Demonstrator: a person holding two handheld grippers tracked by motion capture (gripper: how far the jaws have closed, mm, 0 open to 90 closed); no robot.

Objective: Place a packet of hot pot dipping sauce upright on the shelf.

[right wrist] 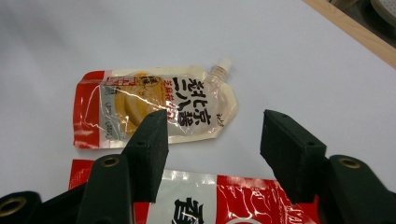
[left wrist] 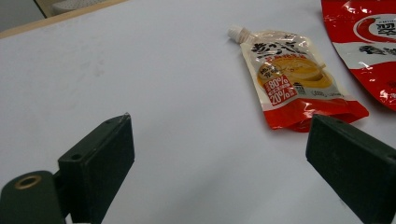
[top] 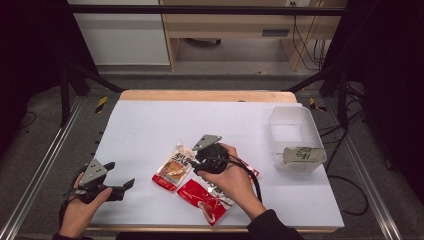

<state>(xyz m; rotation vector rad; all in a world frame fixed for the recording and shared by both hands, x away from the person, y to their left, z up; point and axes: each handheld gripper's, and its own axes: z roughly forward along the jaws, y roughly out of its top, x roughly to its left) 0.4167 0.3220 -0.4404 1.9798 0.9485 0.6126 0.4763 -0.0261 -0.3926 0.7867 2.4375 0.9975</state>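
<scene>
Pouch work is occupying the right claw [top: 192, 161], which is hovering over the spouted pouch [top: 173, 170] near the middle of the white bench [top: 150, 125]. In the right gripper view its jaws are standing partly spread with nothing between them, the pouch [right wrist: 154, 109] lying flat just beyond the left jaw, cap pointing toward the far edge. A red packet [top: 202, 200] is lying just near of it, close beside but seemingly not overlapping.

To do the pick well, the person is probably needing to shift the claw so both jaws straddle the pouch's narrow upper part near the spout, then lower until the tips are grazing the bench before closing; a flat, slick pouch is likely to slip from a shallow pinch. Keeping clear of the red packet matters too.

The left claw [top: 117, 187] is resting wide open at the near left, empty. A clear bin [top: 295, 125] is sitting at the far right.
</scene>
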